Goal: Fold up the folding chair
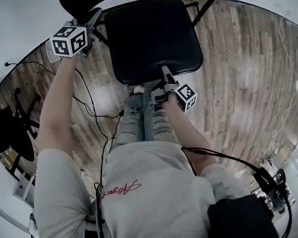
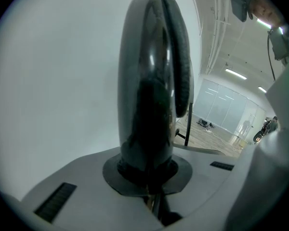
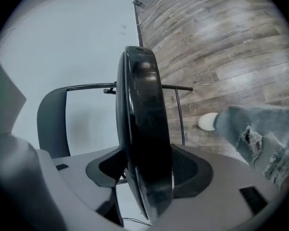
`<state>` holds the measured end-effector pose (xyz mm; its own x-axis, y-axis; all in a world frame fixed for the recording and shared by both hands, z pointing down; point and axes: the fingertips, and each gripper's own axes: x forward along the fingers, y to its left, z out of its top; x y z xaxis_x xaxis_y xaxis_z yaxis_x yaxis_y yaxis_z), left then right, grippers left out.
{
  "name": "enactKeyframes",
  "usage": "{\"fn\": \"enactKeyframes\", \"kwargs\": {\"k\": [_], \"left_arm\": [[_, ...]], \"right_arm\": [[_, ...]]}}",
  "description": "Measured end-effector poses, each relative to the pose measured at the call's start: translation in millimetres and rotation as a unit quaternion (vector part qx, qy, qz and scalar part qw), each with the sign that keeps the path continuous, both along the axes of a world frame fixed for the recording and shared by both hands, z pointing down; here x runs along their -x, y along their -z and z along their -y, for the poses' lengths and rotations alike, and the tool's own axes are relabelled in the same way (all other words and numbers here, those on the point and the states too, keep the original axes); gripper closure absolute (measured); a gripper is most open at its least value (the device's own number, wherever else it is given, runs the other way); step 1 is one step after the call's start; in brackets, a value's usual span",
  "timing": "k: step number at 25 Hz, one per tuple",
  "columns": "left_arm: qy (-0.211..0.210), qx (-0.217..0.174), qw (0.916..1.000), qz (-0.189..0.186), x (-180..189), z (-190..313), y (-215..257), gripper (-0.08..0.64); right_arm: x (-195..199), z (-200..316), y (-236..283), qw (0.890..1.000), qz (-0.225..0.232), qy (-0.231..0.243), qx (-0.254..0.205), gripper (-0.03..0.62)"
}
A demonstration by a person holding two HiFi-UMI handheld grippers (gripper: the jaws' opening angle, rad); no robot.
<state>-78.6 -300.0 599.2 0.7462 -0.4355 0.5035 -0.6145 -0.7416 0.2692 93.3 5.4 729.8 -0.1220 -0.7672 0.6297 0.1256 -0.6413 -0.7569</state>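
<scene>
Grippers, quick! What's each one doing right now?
Left gripper: closed on the backrest.
Right gripper: closed on the seat.

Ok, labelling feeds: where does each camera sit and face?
Head view: on the head, facing steeply down at the seat; arms, torso, legs, left gripper and right gripper show.
Left gripper view: on the left gripper, facing along its jaws, shut on the backrest; no body clearly shows.
Right gripper view: on the right gripper, facing along jaws shut on the seat; a leg shows.
Shared: head and right gripper views both show seat, floor, leg.
</scene>
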Motion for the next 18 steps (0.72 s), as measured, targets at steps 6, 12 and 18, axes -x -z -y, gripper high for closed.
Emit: {"fn": "enactKeyframes", "kwargs": {"k": [6,12,18], "left_arm": [[0.001,-0.010,0.9999,0.001,-1.3,26.6,11.7,0.537],[-0.009,-0.009,0.9999,0.000,0.3,48.2,21.8,0.537],[-0.011,-0.015,0.9998,-0.001,-6.8,87.5,36.0,0.537]], "right_arm": [[-0.7,41.8,38.1,0.997,0.015,-0.016,0.070,0.336],[2.0,78.7,73.7,0.991,0.030,-0.014,0.127,0.336],[-1.8,147.3,116.5,0.987,0.068,-0.033,0.139,0.336]]}}
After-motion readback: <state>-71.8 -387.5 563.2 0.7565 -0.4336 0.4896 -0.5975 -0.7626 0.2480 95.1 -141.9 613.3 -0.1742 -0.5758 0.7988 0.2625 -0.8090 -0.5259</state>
